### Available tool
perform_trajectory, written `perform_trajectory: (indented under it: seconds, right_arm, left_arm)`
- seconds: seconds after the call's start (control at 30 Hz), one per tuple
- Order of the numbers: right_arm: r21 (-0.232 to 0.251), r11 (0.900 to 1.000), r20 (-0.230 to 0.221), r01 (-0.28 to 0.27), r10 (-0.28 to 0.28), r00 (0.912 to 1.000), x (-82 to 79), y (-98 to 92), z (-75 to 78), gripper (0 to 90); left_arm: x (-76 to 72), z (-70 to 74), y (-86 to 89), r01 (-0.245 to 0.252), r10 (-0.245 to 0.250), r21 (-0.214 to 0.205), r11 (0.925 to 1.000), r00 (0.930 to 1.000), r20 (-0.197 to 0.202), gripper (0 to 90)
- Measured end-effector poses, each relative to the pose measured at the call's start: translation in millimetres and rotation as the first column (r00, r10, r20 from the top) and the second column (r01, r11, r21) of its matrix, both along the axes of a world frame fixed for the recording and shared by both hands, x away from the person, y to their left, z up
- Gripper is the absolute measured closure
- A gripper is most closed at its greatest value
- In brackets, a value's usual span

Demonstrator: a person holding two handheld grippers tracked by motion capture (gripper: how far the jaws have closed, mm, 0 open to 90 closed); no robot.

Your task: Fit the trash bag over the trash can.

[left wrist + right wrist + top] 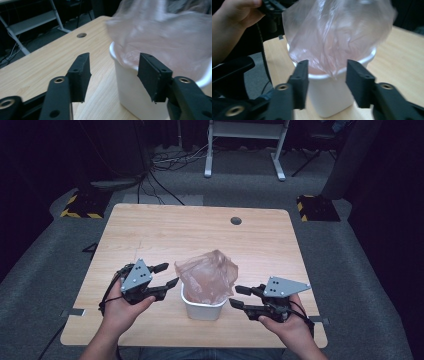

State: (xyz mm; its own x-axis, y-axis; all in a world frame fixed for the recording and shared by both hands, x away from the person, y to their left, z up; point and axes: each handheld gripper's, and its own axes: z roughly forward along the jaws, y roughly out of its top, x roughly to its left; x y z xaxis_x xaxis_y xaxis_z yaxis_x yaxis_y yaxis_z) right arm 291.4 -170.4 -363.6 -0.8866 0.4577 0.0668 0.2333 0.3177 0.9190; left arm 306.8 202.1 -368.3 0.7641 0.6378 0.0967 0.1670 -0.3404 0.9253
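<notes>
Here, seen from above: one wooden table, one white bin, one thin pinkish bag, two grippers, two hands.
Bin: lower middle of the high view, near the table's front edge, upright.
Bag: its bottom sits inside the bin; its top stands up loose and crumpled above the rim, not folded over it.
Left gripper: lower left of centre in the high view, just beside the bin, held in the left hand. Jaws spread, nothing between the pads; in its own view the bin wall and bag lie just beyond the right pad, apart from it.
Right gripper: lower right of centre, held in the right hand, pointing at the bin. Jaws spread, pinching nothing; in the right gripper view the bin and a hanging fold of bag show through the gap between the pads, farther off.
Step in hand: lining the bin, as I judge it. The bag is in, both grippers free, the mouth not yet turned over the rim.
Next move calls for: each gripper taking a pinch of the bag's edge on its own side, then drawing it outward and down over the rim. The film is flimsy, so a shallow pinch may slip; a hard pull could tip the light bin.
Also: one round hole in the table, upper right of the tabletop.
</notes>
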Motion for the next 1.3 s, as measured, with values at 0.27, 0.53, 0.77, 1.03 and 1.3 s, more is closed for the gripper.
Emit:
perform_trajectory:
  seconds: [0.27,0.53,0.77,1.03,1.3]
  right_arm:
    - [0.027,0.997,0.119,0.072,-0.075,0.9901,-1.4,-4.8,36.8,35.1]
    - [0.035,0.9947,0.166,0.096,-0.101,0.9809,31.4,16.6,63.6,33.8]
    - [0.008,0.9975,0.141,0.071,-0.071,0.9874,53.6,36.7,65.7,61.6]
    - [0.023,0.9989,0.058,0.042,-0.043,0.9974,52.0,31.1,53.5,82.7]
    - [0.028,0.9949,0.015,0.097,-0.097,0.9952,49.4,7.4,42.1,88.1]
  left_arm:
    - [-20.2,21.7,-5.2,0.035,-0.033,-0.029,0.999,0.9972,0.068,35.0]
    - [-6.6,36.7,-30.3,0.075,-0.072,-0.027,0.9968,0.9946,0.075,34.4]
    - [8.4,37.5,-48.8,0.142,-0.142,0.013,0.9898,0.9899,0.002,65.8]
    - [4.4,22.1,-27.4,0.118,-0.117,0.058,0.9913,0.9927,-0.03,90.0]
    - [-0.8,8.1,-9.4,0.073,-0.072,0.065,0.9952,0.9973,-0.017,90.0]
